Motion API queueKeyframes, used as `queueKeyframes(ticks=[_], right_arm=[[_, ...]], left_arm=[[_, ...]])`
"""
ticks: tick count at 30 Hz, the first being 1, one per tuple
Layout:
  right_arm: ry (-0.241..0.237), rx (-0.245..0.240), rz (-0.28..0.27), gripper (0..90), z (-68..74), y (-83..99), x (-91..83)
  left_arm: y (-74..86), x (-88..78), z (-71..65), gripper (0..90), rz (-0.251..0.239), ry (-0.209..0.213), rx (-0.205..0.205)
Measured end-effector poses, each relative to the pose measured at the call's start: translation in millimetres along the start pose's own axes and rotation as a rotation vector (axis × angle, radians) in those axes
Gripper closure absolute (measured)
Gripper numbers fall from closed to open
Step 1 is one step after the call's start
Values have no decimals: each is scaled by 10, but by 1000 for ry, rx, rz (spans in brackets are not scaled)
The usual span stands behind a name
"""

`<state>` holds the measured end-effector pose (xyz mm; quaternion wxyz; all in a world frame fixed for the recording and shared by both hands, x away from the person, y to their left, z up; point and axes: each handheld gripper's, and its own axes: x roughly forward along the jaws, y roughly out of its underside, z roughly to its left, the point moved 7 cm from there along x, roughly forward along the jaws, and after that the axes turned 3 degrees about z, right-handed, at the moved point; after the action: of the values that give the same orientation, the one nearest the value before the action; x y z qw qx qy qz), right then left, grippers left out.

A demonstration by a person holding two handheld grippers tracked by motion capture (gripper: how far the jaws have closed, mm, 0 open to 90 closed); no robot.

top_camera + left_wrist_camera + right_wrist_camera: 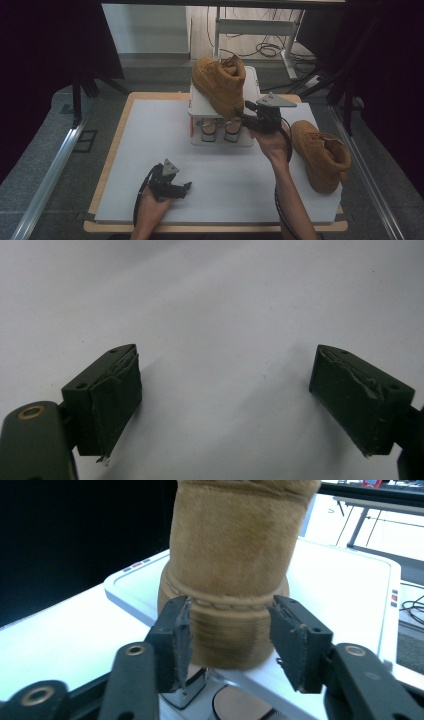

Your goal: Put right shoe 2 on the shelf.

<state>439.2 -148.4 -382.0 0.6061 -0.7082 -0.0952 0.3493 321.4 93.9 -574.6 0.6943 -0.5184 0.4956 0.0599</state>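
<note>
right gripper (230, 640) jaws flank the tan boot (235, 570); no legible writing.

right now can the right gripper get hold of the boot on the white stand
Probably yes. The right gripper is already at the heel of the boot on the white stand, jaws either side of the sole with nothing between; whether the pads press yet is unclear.

A tan suede ankle boot (220, 85) stands on the white two-tier plastic stand (200, 107); right of the stand a second tan suede boot (322, 155) lies on the bench (150, 145), the right gripper (247, 117) between them
</note>
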Motion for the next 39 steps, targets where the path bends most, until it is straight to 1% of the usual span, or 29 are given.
queueKeyframes(ticks=[1, 4, 7, 8, 11, 14, 17, 23, 26, 29, 34, 39], right_arm=[[-4, 0, -1, 581, -6, 13, -13], [-43, -17, 15, 683, -1, 81, -27], [-42, -36, 18, 751, 6, 124, -18], [-53, -37, 17, 776, 10, 138, -9], [-54, -34, 20, 818, -3, 168, 17], [-57, -16, 10, 860, -26, 182, 34], [-73, -5, 11, 874, -43, 178, 35], [-78, -13, 21, 883, -23, 162, 46], [-104, -6, 18, 896, 4, 152, 68], [-121, -16, 19, 899, 65, 137, 106], [-141, -50, 27, 900, 196, 94, 199], [-153, -59, 29, 900, 294, 65, 272]], left_arm=[[0, 0, 0, 132, 0, 0, -1], [2, -2, 1, 131, 3, 0, 2], [3, -3, 3, 132, 5, 0, 4], [3, -3, 3, 132, 5, 0, 5], [3, -4, 5, 132, 6, -1, 5], [3, -4, 5, 131, 6, 0, 5], [6, -6, 8, 131, 10, -1, 10], [5, -6, 8, 132, 10, 0, 9], [5, -5, 6, 132, 9, 0, 8], [3, -3, 4, 132, 5, 0, 4], [3, -3, 4, 132, 6, 1, 5], [3, -3, 4, 132, 5, 1, 4]])
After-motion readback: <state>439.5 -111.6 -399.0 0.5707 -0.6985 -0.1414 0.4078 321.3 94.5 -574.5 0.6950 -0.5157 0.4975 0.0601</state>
